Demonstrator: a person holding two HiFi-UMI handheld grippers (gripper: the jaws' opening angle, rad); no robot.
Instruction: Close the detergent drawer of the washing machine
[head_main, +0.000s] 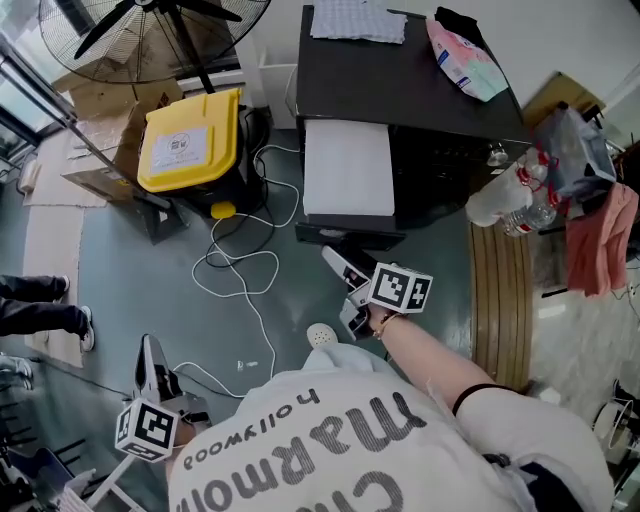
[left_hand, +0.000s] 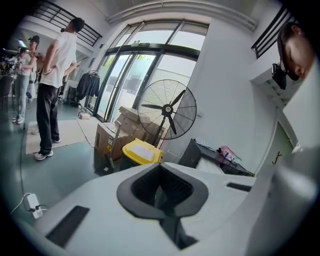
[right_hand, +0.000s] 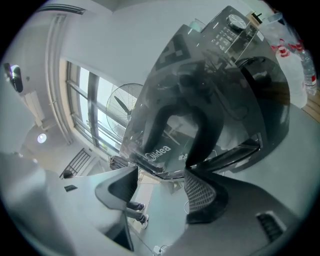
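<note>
Jaws of the right gripper stand wide apart close before the pulled-out detergent drawer of the washing machine, while the left gripper hangs low, pinched together, empty.

The washing machine ahead of the right gripper is glossy black, its detergent drawer white. Left of that gripper sits a yellow bin. The gripper's marker cube is patterned in black-and-white squares.

Head view: from above, steeply down on washing machine and floor. Left gripper view: low, faces far fan and yellow bin, both shared with head view. Right gripper view: close to machine front.
</note>
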